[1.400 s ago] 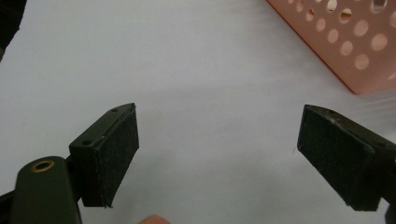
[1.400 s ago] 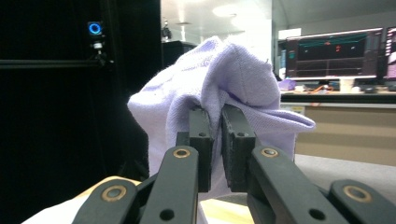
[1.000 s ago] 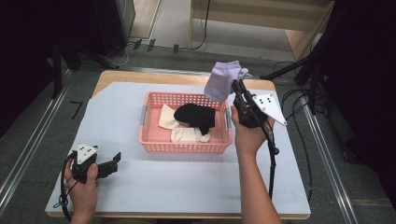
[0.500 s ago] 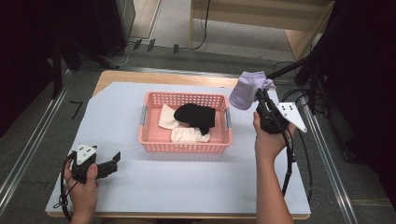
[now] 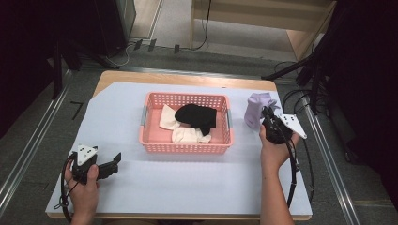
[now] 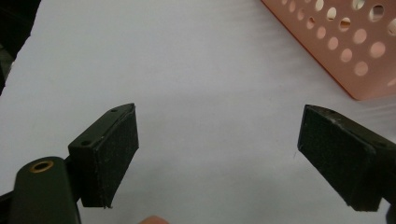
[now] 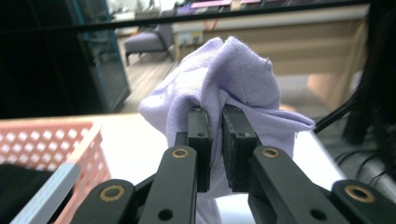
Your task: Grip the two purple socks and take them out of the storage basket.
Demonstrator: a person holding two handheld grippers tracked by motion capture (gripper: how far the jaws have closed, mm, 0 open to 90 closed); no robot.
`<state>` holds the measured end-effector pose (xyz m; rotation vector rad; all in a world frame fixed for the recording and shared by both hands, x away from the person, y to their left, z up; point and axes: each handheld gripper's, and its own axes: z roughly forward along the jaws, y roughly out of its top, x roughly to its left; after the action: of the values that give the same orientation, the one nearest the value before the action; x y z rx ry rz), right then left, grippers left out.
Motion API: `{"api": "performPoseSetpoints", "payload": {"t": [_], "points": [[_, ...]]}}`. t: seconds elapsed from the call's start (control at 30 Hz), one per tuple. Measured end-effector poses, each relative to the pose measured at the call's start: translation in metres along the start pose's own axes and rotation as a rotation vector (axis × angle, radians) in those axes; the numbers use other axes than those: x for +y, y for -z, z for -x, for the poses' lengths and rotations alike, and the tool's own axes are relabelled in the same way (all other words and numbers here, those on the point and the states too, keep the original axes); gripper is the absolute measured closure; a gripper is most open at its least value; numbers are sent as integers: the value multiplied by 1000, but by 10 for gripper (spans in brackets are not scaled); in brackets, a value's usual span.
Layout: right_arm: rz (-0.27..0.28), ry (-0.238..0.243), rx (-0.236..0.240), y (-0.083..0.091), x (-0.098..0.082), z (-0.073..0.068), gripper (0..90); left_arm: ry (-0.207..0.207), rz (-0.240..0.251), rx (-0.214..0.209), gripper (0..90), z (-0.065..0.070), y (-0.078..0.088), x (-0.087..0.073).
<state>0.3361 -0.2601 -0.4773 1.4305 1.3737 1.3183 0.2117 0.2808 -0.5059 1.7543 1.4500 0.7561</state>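
A purple cloth (image 7: pixel 219 88) is pinched tight by the right gripper (image 7: pixel 215 126) and held up just beside the right end of the pink basket (image 5: pixel 186 146). The left gripper (image 6: pixel 219 154) is held wide open with nothing in it, low over the white table cover (image 5: pixel 187 183), near the front left corner. A black cloth (image 5: pixel 197 116) and a white cloth (image 5: pixel 187 136) are seen lying in the basket.
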Motion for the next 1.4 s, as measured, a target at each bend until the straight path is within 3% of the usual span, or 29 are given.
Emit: {"api": "performPoseSetpoints", "payload": {"t": [0.1, 0.13, 0.17, 0.3, 0.47, 0.57, 0.67, 0.77, 0.87, 1.1, 1.4], "points": [[-59, -20, 37, -1, -4, 2, 695, 0, 1, 1, 135, 0, 0, 0], [-74, -11, 45, 1, -6, 1, 595, 0, 0, 0, 135, 0, 0, 0], [-74, -11, 45, 1, -6, 1, 595, 0, 1, 1, 135, 0, 0, 0], [-85, -17, 59, 10, -5, 2, 431, 0, 1, 0, 135, 0, 0, 0], [-96, -26, 34, 25, -4, 7, 271, -1, 2, 1, 135, 0, 0, 0], [-107, -53, 89, 37, -4, 13, 212, -2, -1, 2, 135, 0, 0, 0], [-106, -38, 117, 46, -5, 17, 188, -2, 0, 3, 135, 1, 0, 0], [-133, -25, 99, 57, -6, 21, 187, -2, -5, 6, 136, 1, 0, 0], [-151, -56, 123, 66, -8, 26, 161, 1, -1, 6, 136, 2, 0, 0], [-187, 4, 103, 85, -23, 32, 165, -4, 6, 4, 136, 2, -1, 0], [-192, 11, 80, 103, -30, 44, 165, -10, 5, 5, 136, 2, 0, 0]]}}
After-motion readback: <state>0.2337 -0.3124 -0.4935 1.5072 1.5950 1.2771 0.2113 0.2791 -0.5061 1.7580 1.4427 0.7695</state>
